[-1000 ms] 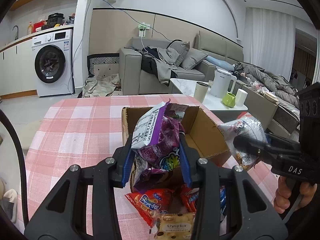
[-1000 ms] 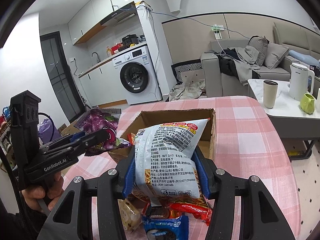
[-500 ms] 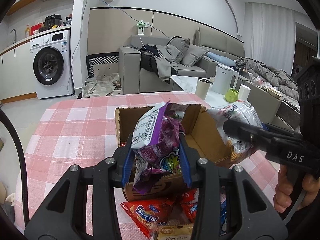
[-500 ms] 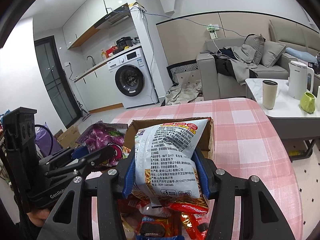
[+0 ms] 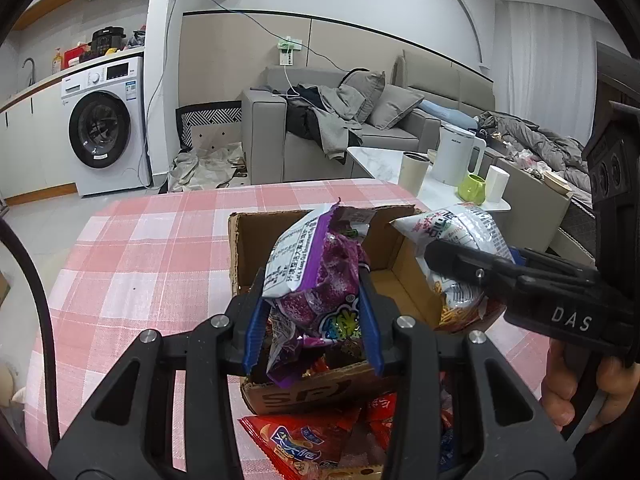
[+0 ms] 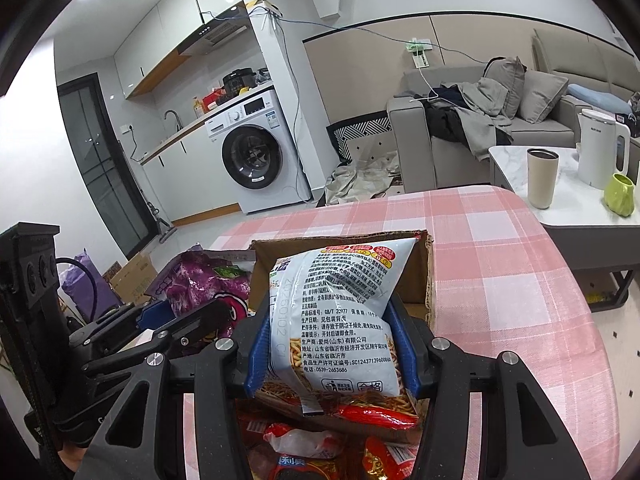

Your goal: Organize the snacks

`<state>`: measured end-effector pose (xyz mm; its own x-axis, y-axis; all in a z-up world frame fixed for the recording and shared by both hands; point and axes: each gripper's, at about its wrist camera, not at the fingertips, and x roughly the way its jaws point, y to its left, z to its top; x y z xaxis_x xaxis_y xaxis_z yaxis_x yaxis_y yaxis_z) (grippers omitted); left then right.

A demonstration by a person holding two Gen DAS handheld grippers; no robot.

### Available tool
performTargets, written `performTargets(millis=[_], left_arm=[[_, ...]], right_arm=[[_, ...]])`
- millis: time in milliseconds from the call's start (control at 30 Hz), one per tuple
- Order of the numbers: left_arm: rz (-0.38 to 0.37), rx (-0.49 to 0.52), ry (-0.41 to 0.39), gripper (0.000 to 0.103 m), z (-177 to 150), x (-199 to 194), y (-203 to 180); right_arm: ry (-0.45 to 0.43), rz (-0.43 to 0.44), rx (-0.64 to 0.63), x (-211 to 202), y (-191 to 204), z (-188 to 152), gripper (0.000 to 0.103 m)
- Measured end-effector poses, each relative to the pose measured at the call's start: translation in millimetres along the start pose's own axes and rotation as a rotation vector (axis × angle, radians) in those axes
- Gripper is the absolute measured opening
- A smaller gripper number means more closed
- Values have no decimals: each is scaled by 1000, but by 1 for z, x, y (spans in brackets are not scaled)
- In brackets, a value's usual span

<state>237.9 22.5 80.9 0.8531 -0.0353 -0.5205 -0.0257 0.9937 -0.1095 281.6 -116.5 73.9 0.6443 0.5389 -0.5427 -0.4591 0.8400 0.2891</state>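
Note:
My left gripper (image 5: pixel 312 316) is shut on a purple snack bag (image 5: pixel 320 276) and holds it over the open cardboard box (image 5: pixel 240 248). My right gripper (image 6: pixel 332 344) is shut on a white and red snack bag (image 6: pixel 336 312), also over the box (image 6: pixel 424 280). In the left wrist view the right gripper (image 5: pixel 448 256) with its white bag (image 5: pixel 460 232) is at the box's right wall. In the right wrist view the left gripper (image 6: pixel 192 316) with the purple bag (image 6: pixel 200 284) is to the left.
Loose red and blue snack packs (image 5: pixel 304 440) lie on the pink checked tablecloth (image 5: pixel 140 264) in front of the box, also in the right wrist view (image 6: pixel 320 440). A side table with a kettle (image 6: pixel 600 148) and cups stands beyond the table's right edge.
Both grippers have moved forward with their bags, from in front of the box to over it. The box now sits nearer and lower in both views.

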Motion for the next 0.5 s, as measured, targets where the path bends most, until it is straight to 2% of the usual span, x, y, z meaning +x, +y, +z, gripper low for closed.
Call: performTargets(millis=[500], left_arm=[[37,9,17,37,-5,29,9]], right_arm=[[37,-27,0,33,-4,5,53]])
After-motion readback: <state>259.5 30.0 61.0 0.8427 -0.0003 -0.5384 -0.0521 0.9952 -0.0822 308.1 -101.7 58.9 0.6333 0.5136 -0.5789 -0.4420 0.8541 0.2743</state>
